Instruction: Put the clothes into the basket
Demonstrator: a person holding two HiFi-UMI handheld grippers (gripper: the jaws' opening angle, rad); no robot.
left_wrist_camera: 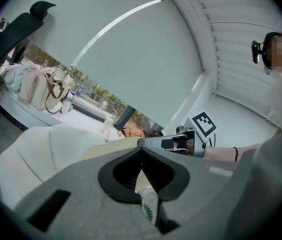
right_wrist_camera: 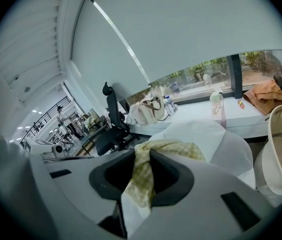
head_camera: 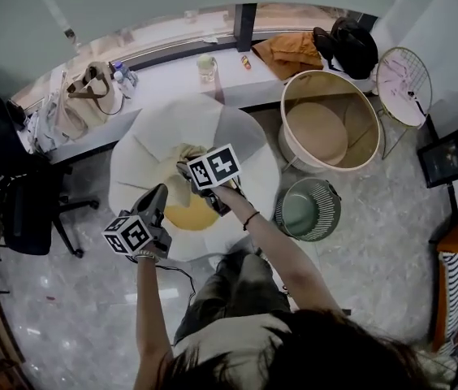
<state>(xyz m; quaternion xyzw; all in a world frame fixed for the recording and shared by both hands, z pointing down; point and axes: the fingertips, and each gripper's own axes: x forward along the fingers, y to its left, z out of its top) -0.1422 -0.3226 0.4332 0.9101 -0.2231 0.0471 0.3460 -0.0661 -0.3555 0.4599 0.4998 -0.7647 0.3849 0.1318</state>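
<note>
Cloth (right_wrist_camera: 140,181), outside basket (head_camera: 369,119), is clamped by left hand-held gripper (left_wrist_camera: 141,150) and right hand-held gripper (right_wrist_camera: 143,153).

Basket (head_camera: 365,128) mouth: wide open upward, nothing across it.
Left of basket: white petal seat (head_camera: 237,136), just beside the rim.
Left of basket, higher up: checked cloth (head_camera: 190,150) clamped in left gripper (head_camera: 161,192) and right gripper (head_camera: 183,169), barring that gap.
Person's side of basket: green wire bin (head_camera: 308,211), near.
Right of basket: wire side table (head_camera: 403,75), close.
Behind basket: ledge (head_camera: 172,75) bearing orange cloth (head_camera: 290,53) and black bag (head_camera: 349,45).

Head view steeply down; gripper views low, close, share white chair (head_camera: 237,136)
</note>
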